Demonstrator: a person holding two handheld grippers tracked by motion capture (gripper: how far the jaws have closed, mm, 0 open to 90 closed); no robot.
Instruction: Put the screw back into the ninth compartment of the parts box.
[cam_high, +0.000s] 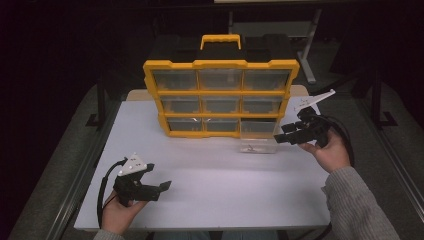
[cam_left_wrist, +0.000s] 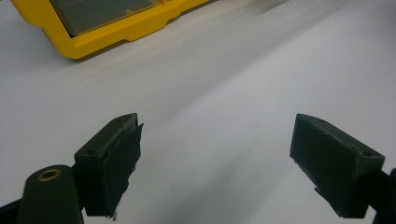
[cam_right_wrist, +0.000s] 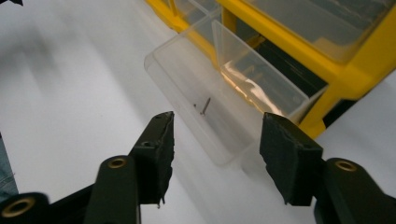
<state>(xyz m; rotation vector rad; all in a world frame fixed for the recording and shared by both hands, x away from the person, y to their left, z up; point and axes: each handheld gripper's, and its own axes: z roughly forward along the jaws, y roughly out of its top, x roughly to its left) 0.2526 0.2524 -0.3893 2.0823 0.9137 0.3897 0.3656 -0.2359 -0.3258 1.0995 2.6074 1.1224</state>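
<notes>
One clear drawer (cam_right_wrist: 224, 100) of the yellow organizer (cam_high: 220, 97) is pulled out at the lower right; a small screw (cam_right_wrist: 205, 106) is seen inside. Both claws, left (cam_left_wrist: 215, 163) and right (cam_right_wrist: 215, 154), are released and empty above the counter (cam_high: 215, 180). Closing is judged outstanding.

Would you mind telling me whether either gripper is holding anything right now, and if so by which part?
Nothing is held. The left gripper is open over bare table; the right gripper is open, in front of the pulled-out clear drawer and not touching it.
</notes>
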